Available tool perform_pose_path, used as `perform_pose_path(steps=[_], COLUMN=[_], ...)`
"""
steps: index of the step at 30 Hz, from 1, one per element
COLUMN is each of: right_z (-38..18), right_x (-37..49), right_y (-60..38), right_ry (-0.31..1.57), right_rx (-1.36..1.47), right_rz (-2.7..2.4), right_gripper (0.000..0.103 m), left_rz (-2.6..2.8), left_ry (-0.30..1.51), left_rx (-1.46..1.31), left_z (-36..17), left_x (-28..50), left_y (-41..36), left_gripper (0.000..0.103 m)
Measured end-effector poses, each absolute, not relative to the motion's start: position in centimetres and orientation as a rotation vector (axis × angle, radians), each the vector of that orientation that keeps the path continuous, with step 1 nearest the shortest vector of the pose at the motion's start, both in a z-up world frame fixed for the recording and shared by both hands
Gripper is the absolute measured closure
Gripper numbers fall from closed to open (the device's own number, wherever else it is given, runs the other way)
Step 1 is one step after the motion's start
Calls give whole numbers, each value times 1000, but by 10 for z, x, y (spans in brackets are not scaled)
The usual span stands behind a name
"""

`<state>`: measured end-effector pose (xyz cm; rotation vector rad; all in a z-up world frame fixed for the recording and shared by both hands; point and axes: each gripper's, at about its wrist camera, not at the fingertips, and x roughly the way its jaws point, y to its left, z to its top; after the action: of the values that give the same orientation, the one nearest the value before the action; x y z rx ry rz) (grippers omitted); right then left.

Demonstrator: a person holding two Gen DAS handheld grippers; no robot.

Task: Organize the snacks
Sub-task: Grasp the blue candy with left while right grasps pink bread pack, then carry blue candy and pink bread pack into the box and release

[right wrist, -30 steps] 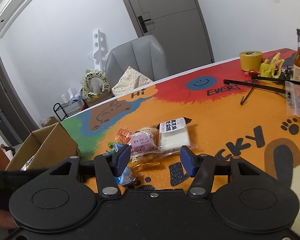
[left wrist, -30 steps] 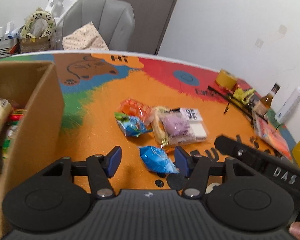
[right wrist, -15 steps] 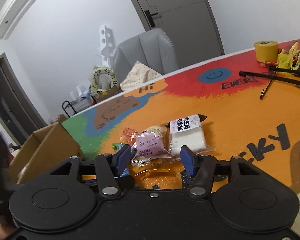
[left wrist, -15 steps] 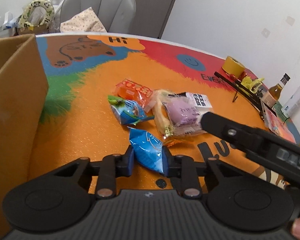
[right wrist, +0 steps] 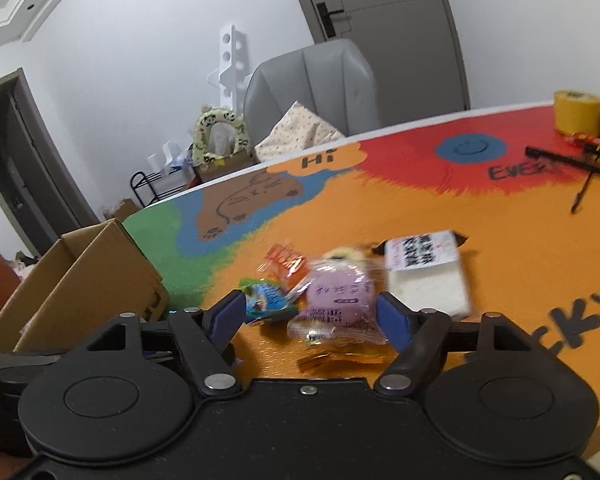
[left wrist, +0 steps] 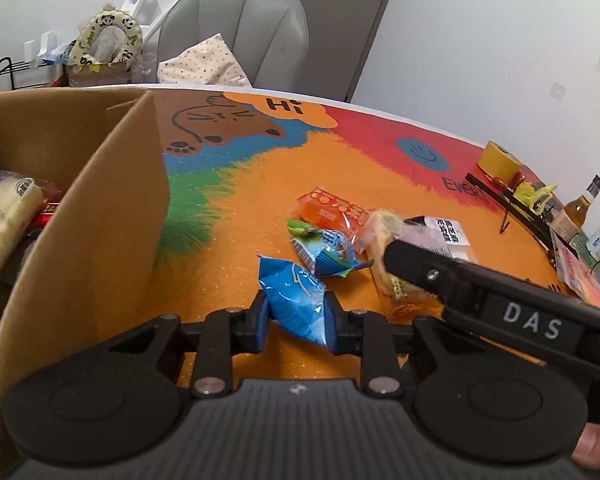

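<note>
Gripping a blue packet [left wrist: 298,300], left gripper [left wrist: 296,316]; right gripper [right wrist: 312,312] just widened, empty (cardboard box [left wrist: 100,216] holds snacks)

Counter [left wrist: 260,208] wore a painted cover: orange middle, red far side, green and blue patches, a brown bear, a blue smiley, black lettering.

Cardboard box [left wrist: 112,216] stood open at the left edge. Loose snacks lay clustered mid-counter: orange packet [left wrist: 328,216] touching a green-and-blue packet [left wrist: 324,246]; a purple-labelled bun [right wrist: 340,300] just beside a white cake bar [right wrist: 424,276]. Blue packet [left wrist: 296,296] sat nearest the camera, apart from the cluster; whether it rested on the surface could not be told.

Far right: yellow tape roll [left wrist: 498,158], black rack [left wrist: 512,208], amber bottle [left wrist: 580,212], a flat red packet [left wrist: 584,280].
</note>
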<state>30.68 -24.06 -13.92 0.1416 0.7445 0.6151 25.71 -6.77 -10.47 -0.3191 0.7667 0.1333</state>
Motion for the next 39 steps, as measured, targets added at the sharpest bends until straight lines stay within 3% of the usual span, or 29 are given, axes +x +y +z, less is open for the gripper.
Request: perform_pose_path(steps=[3, 6, 22, 24, 25, 39], right_z=[-143, -147, -125, -121, -118, -80], right_x=[310, 313, 289, 287, 285, 257], right_y=[-235, -231, -248, -249, -251, -239], right_ry=[765, 787, 708, 702, 697, 640], right_rx=[112, 77, 120, 124, 128, 129], right_rz=[594, 578, 522, 507, 499, 515], right_gripper=[37, 54, 62, 64, 74, 75], left_rz=[141, 140, 102, 90, 80, 36], left_ry=[769, 773, 719, 708, 701, 619], left_rx=[-321, -309, -299, -301, -297, -318], left_z=[-106, -108, -85, -79, -75, -32], left_x=[256, 256, 235, 231, 228, 201], left_y=[-64, -64, -69, -70, -70, -53], left_gripper=[77, 77, 77, 77, 77, 77])
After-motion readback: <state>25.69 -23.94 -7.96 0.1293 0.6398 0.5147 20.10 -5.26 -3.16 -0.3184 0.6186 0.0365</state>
